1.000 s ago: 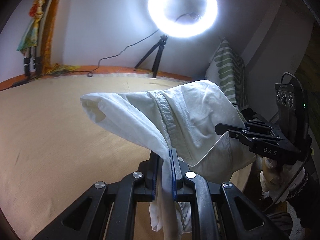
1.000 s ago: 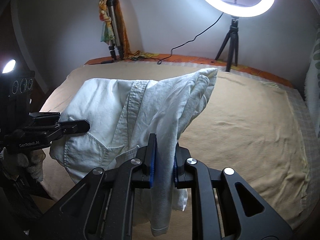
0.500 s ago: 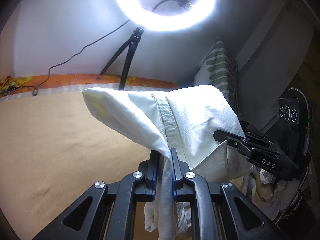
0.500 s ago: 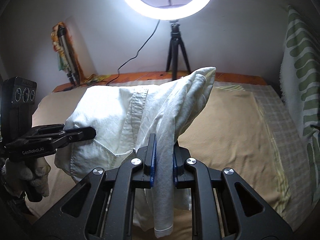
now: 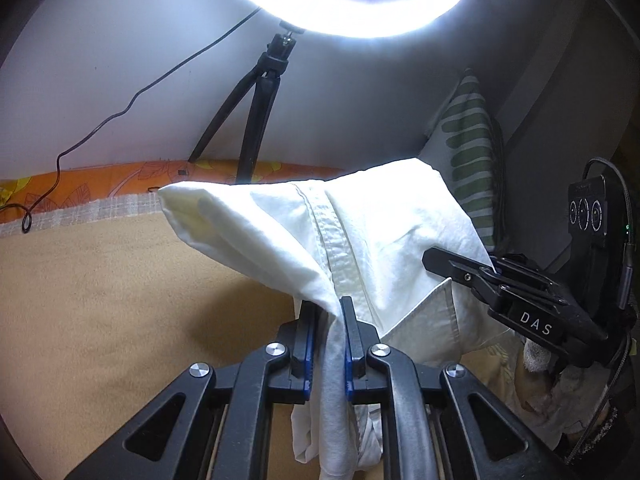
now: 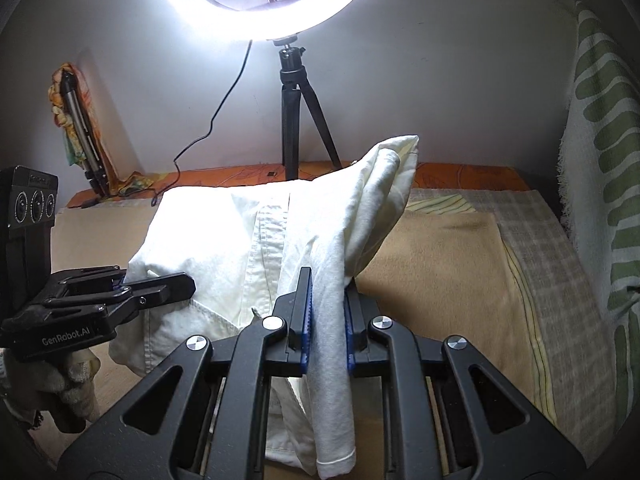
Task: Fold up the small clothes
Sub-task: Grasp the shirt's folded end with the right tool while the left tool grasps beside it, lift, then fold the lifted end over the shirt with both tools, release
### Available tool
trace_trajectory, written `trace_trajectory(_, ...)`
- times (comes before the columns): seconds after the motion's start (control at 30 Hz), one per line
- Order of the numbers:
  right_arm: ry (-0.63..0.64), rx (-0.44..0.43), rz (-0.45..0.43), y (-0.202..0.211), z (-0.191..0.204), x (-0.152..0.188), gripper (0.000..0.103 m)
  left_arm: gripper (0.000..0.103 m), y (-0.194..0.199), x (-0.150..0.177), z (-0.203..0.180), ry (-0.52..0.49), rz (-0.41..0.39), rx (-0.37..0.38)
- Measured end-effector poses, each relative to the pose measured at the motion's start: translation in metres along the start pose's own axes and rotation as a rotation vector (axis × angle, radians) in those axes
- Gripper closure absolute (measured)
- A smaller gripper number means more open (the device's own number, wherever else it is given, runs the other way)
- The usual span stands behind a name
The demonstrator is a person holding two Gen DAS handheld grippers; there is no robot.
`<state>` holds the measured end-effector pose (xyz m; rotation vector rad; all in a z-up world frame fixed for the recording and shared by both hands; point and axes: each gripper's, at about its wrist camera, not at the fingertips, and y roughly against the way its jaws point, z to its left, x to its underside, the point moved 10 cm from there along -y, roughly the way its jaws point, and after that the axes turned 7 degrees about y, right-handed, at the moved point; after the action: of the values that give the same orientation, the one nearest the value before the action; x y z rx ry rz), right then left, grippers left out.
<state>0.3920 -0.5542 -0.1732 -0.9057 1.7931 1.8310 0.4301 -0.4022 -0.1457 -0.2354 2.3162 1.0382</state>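
Two grippers are clamped on one white shirt (image 5: 380, 240), held above the bed (image 5: 100, 300): the left gripper (image 5: 327, 344), lettered "GenRobot.AI", and the right gripper (image 6: 325, 336), lettered "DAS", fingers narrow.

Shirt (image 5: 384, 240) white, plain. Grippers black w/ blue pads (image 5: 307, 354). Bed cover (image 5: 120, 300) tan; edge strip (image 6: 532, 248) grey/white check. Mattress side (image 5: 120, 176) orange, leaf print. Pillow (image 6: 608, 184) white w/ green stripes. Tripod (image 6: 298, 112) black; wall (image 5: 120, 60) pale grey.

Left hand-held gripper (image 5: 326, 340) and right hand-held gripper (image 5: 456, 266) pinch white shirt (image 5: 384, 240) above bed (image 5: 100, 300).
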Motion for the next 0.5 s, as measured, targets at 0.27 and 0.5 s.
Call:
trace_trajectory(0.27,0.014,0.102,0.074,-0.032,-0.023,0.013,0.086,0.089,-0.013,-0.003,0.013,-0.027,0.002,-0.075)
trace_trajectory(0.5,0.008,0.208,0.077,-0.020,-0.042,0.018,0.052,0.061,0.011,-0.004,0.013,-0.095,-0.030,-0.142)
